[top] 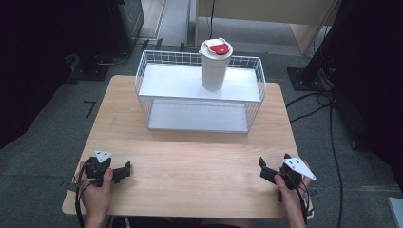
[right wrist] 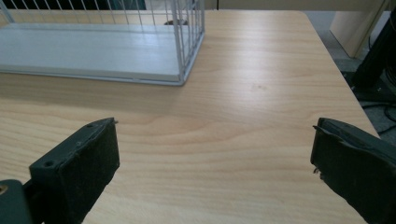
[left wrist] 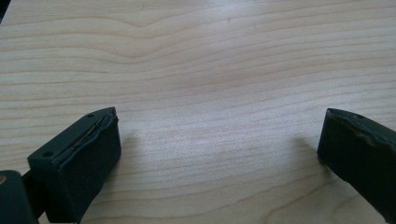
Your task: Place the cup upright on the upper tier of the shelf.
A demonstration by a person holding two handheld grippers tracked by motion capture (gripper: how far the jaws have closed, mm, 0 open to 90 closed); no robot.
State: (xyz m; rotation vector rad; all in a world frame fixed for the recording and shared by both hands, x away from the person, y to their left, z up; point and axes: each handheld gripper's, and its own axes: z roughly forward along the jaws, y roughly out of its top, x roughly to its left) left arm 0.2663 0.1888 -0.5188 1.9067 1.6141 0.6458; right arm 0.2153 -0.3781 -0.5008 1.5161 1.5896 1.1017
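Here, the left gripper [top: 124, 171] sits lower left on the table [top: 190, 156], jaws spread wide over bare wood, gripping nothing. Right gripper [top: 264, 168] lower right, jaws likewise spread and empty. Cup [top: 215, 65] with red-and-white lid stands upright, upper centre, on the top shelf of the wire rack [top: 199, 92], well apart from both.

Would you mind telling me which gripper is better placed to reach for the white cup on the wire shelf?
Right, by a little. The cup stands right of centre on the shelf's top tier. The right gripper is open and faces the shelf, while the left gripper, also open, faces bare table.
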